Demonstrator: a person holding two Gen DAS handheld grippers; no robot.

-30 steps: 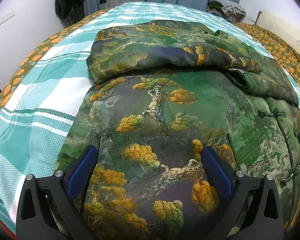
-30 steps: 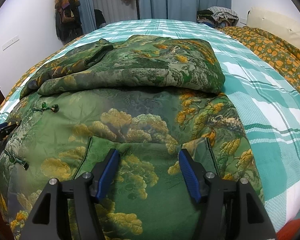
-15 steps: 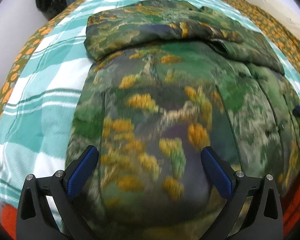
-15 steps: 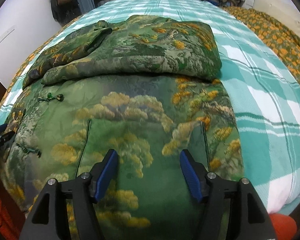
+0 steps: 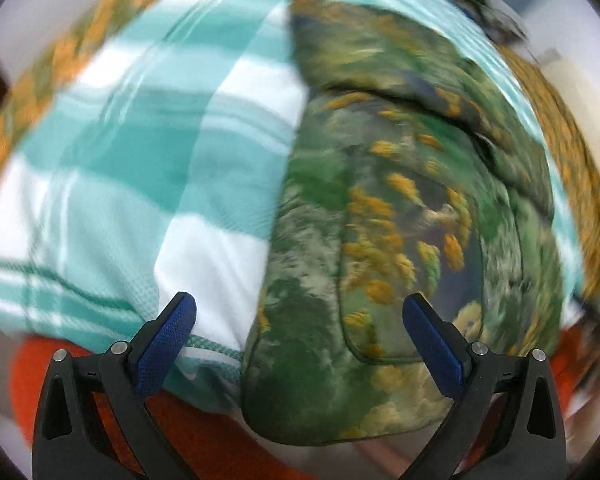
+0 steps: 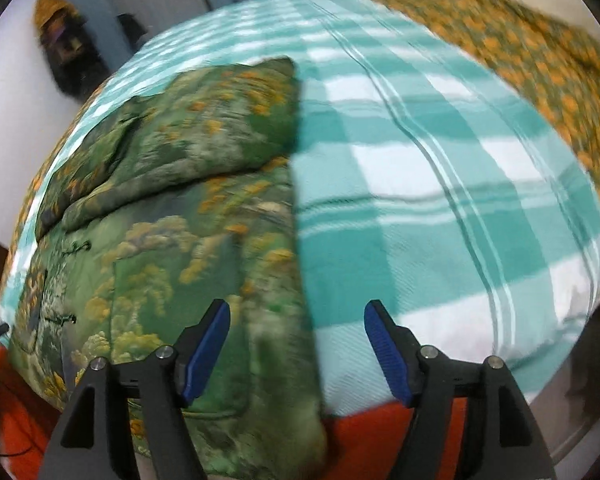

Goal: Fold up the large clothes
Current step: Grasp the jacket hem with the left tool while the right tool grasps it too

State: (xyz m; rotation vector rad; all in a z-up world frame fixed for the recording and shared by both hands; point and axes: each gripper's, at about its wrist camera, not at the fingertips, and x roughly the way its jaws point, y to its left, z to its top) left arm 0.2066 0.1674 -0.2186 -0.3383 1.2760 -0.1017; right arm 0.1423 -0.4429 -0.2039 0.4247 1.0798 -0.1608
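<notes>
Bed contents, counted:

- Jacket: one. Green padded, printed with yellow trees, lying on the bed, top part folded over the body.
- Frog fastenings on the jacket: two made out, and; more cannot be told through the blur.
- Patch pocket on the jacket: one clear in each wrist view.
- Plaid sheet: one, teal and white, under the jacket.
- Orange-flowered cover: one, beyond the sheet.
- Orange-red cloth: one, below the jacket's near hem.
- Grippers: two, left gripper, right gripper; two blue pads each.
</notes>
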